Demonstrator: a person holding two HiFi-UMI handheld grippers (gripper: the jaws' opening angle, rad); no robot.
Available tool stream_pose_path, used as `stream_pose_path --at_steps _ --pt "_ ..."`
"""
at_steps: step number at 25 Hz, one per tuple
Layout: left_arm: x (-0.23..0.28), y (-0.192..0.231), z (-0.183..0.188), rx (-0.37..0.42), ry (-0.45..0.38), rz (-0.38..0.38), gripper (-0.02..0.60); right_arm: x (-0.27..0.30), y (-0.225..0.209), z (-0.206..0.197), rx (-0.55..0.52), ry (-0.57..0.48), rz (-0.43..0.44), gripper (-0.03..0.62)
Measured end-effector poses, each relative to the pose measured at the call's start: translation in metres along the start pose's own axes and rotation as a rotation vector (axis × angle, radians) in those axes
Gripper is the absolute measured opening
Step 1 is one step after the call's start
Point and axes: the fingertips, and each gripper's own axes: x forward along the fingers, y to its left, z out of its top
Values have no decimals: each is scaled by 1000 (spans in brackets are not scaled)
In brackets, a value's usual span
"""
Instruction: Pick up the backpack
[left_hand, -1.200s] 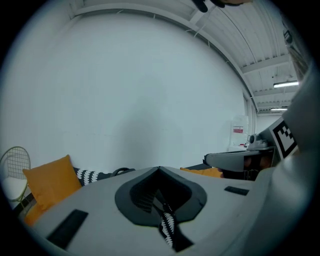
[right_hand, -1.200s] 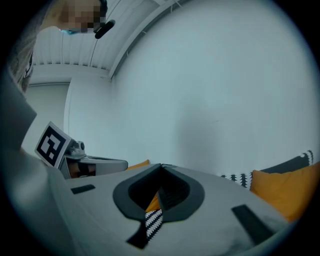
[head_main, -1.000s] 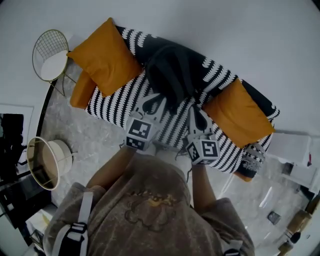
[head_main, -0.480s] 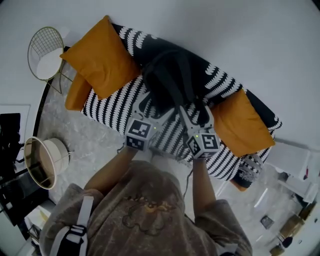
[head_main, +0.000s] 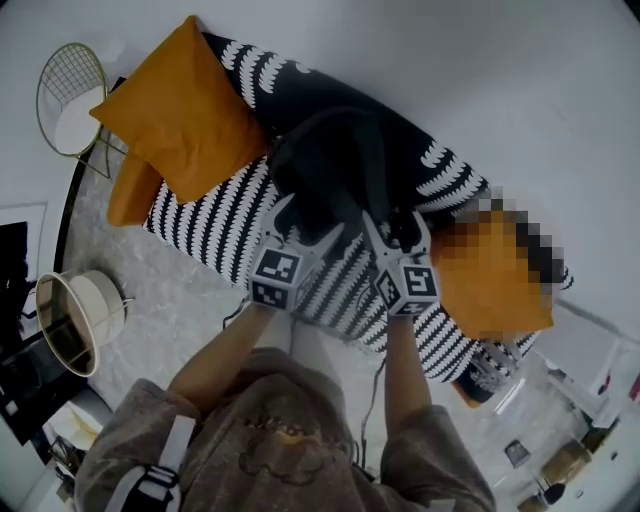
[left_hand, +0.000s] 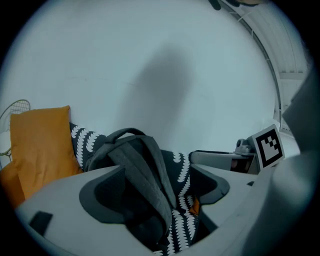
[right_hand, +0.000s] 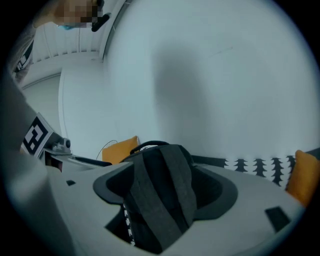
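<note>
Setting: a plain pale wall (head_main: 480, 80) behind a low sofa (head_main: 220, 225) with a black cover printed in white leaf-like rows, on a grey marbled floor (head_main: 170, 290).
Left gripper (head_main: 308, 222): jaws spread as wide as they go, having just been opening. A grey strap (left_hand: 145, 175) of the backpack (head_main: 335, 165) stands in the gap; neither pad presses on it.
Right gripper (head_main: 397, 228): likewise fully spread after just opening, with the backpack's straps and front panel between the jaws. Whether the pads touch the fabric cannot be told, and nothing is clamped.
Backpack: straight ahead of both grippers, upright against the sofa back, its lower end at the jaw tips, its carry loop at the top beyond them.
Change: a second ago both grippers hung over the front of the seat, short of the bag, with jaws nearly together. Now they sit further in, each astride the bag's lower part.
Beside the grippers: an orange cushion (head_main: 175, 110) off to the left gripper's outer side, leaning on the sofa back; a gold wire chair (head_main: 65, 95) further that way.
Materials: the bag is dark, matte woven fabric with flat webbing straps; the jaws are pale grey moulded plastic with dark, scooped pads; the cushion is smooth and plump.
</note>
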Motion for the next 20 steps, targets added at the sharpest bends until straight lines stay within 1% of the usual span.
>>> stream_pose_path --at_steps 4,8,9,10,11,15,18,20 --pt "37 13 -22 -14 7 17 390 38 -30 -27 -3 2 4 347" --pt "63 24 -38 -21 2 45 387 70 -57 -51 -23 29 14 347" --pt "68 30 -40 -21 -3 60 380 80 -62 -57 -27 34 18 347" --pt "72 35 -42 -25 -12 76 360 89 -67 -63 -28 39 22 347" --pt "75 40 -43 -33 -22 91 348 97 -70 -69 -29 44 27 347" --pt "81 53 -45 -57 -59 129 348 119 -75 -83 -31 55 59 347" --pt "87 55 -46 -48 -69 131 336 130 -78 -91 -25 58 76 347" --pt "92 52 -46 -41 -62 118 325 137 -80 -98 -23 67 84 347"
